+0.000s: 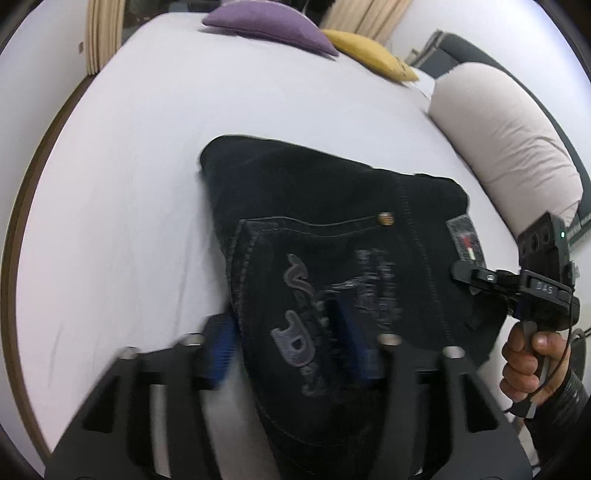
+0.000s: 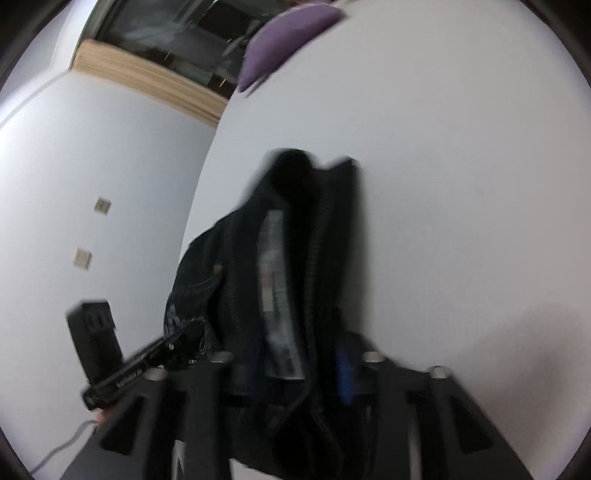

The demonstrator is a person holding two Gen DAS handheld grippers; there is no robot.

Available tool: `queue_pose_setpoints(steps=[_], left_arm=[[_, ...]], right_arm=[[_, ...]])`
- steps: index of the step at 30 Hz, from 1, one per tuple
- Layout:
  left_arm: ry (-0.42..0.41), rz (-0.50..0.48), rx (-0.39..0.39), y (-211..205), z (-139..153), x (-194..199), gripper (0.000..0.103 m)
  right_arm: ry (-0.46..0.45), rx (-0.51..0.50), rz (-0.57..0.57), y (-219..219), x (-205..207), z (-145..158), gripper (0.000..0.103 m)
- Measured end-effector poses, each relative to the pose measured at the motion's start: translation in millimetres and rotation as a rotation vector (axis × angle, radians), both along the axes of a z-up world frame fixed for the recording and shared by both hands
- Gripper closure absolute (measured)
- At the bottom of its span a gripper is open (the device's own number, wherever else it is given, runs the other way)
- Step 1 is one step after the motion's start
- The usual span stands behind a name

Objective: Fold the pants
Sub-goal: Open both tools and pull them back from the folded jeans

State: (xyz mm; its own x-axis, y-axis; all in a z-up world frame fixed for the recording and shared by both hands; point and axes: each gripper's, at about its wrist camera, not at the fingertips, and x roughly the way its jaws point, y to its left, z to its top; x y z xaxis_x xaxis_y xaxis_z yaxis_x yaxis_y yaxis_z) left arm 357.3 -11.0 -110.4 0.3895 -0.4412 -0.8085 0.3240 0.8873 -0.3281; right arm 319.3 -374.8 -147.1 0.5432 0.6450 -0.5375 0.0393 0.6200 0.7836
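dark pants [image 2: 295, 266] between right claw [image 2: 295, 373] fingers

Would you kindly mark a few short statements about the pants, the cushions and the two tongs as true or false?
1. The pants are dark denim lying on a white bed. True.
2. A red cushion lies at the far end. False: the cushions there are purple and yellow.
3. The right tongs have denim between their fingers. True.
4. The left tongs are far from the pants. False: their fingers straddle the embroidered pocket edge.
5. The pants hang over a chair. False: they rest on the bed.
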Motion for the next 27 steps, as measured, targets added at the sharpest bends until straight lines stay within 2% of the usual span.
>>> queue_pose_setpoints(steps=[1, 3, 7, 10, 11, 12, 13, 14, 16, 18, 19, 20, 21, 24, 27], left_arm=[[-0.009, 0.002, -0.018, 3.7, -2.0, -1.8, 0.03], [-0.036, -0.003, -0.029, 8.8, -3.7, -7.8, 0.029], [-0.097, 0.035, 0.02, 19.4, 5.2, -28.1, 0.028], [-0.212, 0.106, 0.089, 22.5, 30.8, -64.3, 0.028], [-0.283, 0.128, 0.138, 22.7, 44.2, -80.9, 0.028], [-0.326, 0.134, 0.165, 16.4, 50.1, -94.9, 0.023], [-0.413, 0.154, 0.218, 14.7, 66.6, -117.4, 0.013], [-0.473, 0.183, 0.248, 13.4, 79.8, -136.9, 0.008], [-0.574, 0.242, 0.265, 10.0, 108.5, -171.4, 0.0], [-0.656, 0.291, 0.253, 10.2, 136.5, -206.6, 0.0], [-0.679, 0.319, 0.244, 14.3, 149.9, -221.5, 0.0], [-0.696, 0.347, 0.24, 15.0, 161.1, -234.5, 0.0], [-0.72, 0.375, 0.226, 19.1, 175.2, -249.0, 0.0], [-0.821, 0.382, 0.166, 31.2, 220.1, -290.8, 0.0], [-0.892, 0.399, 0.167, 34.8, 258.2, -325.8, 0.0]], right_arm=[[-0.016, 0.022, -0.001, -4.6, -3.9, -2.2, 0.063], [-0.041, 0.06, -0.018, -16.3, -14.9, -4.7, 0.062], [-0.039, 0.051, -0.123, -39.2, -43.5, 0.1, 0.054], [-0.025, -0.064, -0.22, -43.6, -72.8, 18.9, 0.038], [-0.03, -0.123, -0.245, -41.7, -83.4, 28.1, 0.032], [-0.053, -0.177, -0.262, -38.2, -94.6, 40.3, 0.032], [-0.086, -0.224, -0.276, -34.3, -107.2, 54.2, 0.032], [-0.12, -0.267, -0.29, -30.2, -117.8, 67.9, 0.032], [-0.202, -0.372, -0.337, -17.0, -142.6, 101.7, 0.027], [-0.295, -0.456, -0.388, -5.5, -168.4, 134.3, 0.016], [-0.344, -0.509, -0.422, 1.2, -182.1, 152.0, 0.012], [-0.395, -0.56, -0.461, 4.3, -197.4, 166.4, 0.004], [-0.474, -0.626, -0.519, 13.5, -215.9, 188.3, 0.0], [-0.64, -0.736, -0.598, 27.6, -258.4, 228.7, 0.0], [-0.783, -0.819, -0.633, 47.8, -298.0, 261.3, 0.0]])
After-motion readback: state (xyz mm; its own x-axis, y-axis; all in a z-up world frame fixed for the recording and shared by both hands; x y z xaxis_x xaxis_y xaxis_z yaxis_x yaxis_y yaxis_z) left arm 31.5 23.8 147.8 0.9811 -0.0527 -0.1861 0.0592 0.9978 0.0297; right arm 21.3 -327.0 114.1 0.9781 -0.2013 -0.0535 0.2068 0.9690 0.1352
